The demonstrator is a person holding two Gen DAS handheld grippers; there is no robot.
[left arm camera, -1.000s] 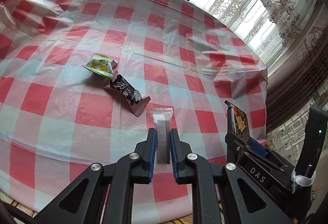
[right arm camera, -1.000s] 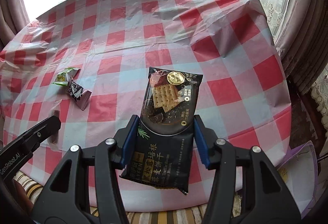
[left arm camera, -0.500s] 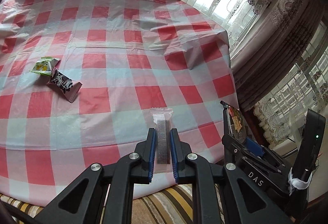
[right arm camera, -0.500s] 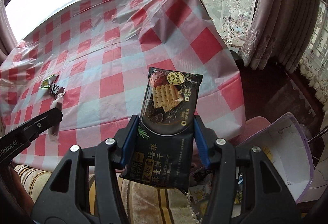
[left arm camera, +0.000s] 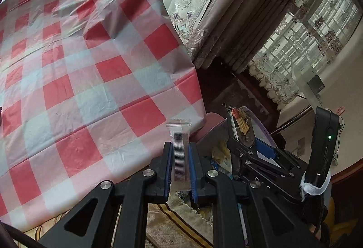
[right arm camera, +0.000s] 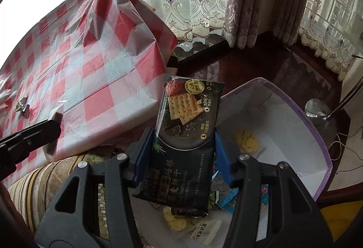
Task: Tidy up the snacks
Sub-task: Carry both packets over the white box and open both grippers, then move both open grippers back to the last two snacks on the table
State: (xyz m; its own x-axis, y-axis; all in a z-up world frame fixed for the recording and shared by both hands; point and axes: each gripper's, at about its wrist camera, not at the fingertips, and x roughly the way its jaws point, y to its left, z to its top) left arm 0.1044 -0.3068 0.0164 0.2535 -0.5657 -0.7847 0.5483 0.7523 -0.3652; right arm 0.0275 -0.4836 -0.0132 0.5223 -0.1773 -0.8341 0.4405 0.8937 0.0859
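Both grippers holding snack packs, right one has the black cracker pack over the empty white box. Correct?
Not quite: the white box isn't empty. The right wrist view shows snack packets already lying in it. The rest stands: the right gripper holds the black cracker pack, the left gripper a clear packet.

Soft daylight through the lace-curtained windows (right arm camera: 186, 5), blown-out white glare top left, fisheye-bent dark corners, sharp focus.

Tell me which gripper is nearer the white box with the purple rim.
Right. The right gripper, clamping the black cracker packet, hangs over the white box. The left gripper, holding a clear slim packet, is beside it, nearer the checked table.
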